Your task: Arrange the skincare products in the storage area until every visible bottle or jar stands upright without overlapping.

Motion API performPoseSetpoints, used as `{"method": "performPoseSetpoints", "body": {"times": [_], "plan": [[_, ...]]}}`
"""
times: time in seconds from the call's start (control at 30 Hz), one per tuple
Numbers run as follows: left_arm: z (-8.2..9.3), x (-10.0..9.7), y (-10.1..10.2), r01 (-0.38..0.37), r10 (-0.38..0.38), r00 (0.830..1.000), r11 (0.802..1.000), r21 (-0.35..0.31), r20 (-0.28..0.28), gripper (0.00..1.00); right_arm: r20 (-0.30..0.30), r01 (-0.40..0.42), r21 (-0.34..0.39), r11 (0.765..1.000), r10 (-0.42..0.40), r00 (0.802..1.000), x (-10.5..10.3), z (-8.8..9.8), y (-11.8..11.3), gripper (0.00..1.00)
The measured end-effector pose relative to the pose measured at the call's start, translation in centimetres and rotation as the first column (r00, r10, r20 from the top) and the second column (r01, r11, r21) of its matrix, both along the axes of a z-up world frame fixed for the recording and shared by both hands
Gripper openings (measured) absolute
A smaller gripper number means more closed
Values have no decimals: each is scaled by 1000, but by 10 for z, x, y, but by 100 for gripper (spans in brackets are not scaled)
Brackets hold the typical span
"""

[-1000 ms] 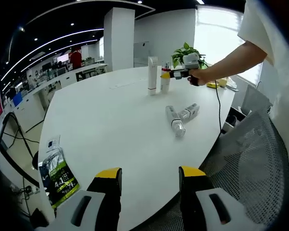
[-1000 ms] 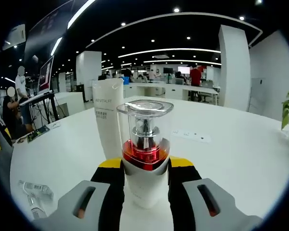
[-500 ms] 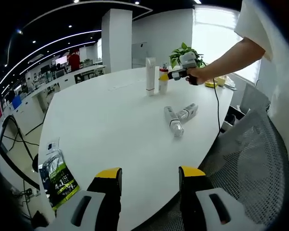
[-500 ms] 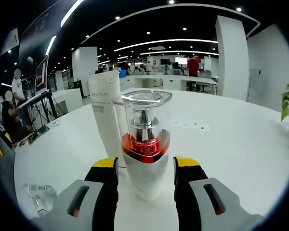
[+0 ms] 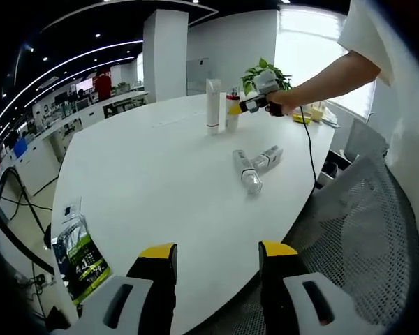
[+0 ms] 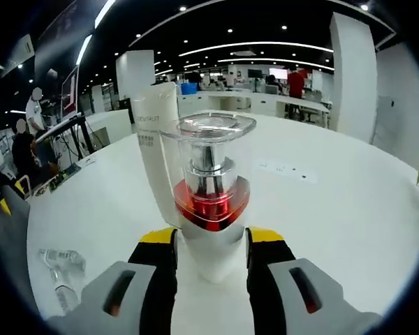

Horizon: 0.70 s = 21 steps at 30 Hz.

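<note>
A pump bottle (image 6: 211, 188) with a clear cap and a red band stands upright on the white table (image 6: 349, 209). My right gripper (image 6: 211, 237) is shut on its white base, one yellow-tipped jaw against each side. A tall white tube (image 6: 156, 136) stands just behind it on the left. In the left gripper view the same pump bottle (image 5: 231, 112) and tube (image 5: 213, 106) stand at the far side, with the right gripper (image 5: 250, 103) in a person's hand. Two clear bottles (image 5: 246, 169) (image 5: 269, 158) lie on their sides mid-table. My left gripper (image 5: 216, 252) is open over the near edge.
A green packet (image 5: 80, 257) lies near the table's left edge. A grey mesh chair (image 5: 363, 230) stands close on the right. A potted plant (image 5: 260, 72) stands behind the upright products. The lying clear bottles (image 6: 61, 269) show low on the left.
The right jaws stood slightly wider half a second ago and now press the pump bottle's base. The left gripper view has drifted a little; the lying bottles have not moved.
</note>
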<state>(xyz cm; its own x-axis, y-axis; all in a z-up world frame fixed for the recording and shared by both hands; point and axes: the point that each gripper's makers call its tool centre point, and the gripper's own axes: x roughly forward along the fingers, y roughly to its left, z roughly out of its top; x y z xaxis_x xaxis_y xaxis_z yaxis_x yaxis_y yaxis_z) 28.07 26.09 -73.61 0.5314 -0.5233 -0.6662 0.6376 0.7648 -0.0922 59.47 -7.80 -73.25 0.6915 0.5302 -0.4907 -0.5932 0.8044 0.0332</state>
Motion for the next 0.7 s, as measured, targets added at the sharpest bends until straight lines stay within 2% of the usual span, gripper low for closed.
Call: {"method": "performPoseSetpoints", "body": {"times": [0.23, 0.53, 0.7], "plan": [[-2, -1, 1, 7, -6, 1000, 1000, 13, -6, 46, -33, -26, -1, 1000, 26, 999, 1, -3, 2, 29], [-3, -1, 1, 8, -7, 1000, 1000, 15, -12, 46, -14, -38, -4, 999, 38, 999, 6, -3, 7, 28], [-4, -2, 0, 14, -13, 1000, 1000, 18, -20, 46, -6, -83, 3, 997, 83, 997, 8, -2, 15, 29]]}}
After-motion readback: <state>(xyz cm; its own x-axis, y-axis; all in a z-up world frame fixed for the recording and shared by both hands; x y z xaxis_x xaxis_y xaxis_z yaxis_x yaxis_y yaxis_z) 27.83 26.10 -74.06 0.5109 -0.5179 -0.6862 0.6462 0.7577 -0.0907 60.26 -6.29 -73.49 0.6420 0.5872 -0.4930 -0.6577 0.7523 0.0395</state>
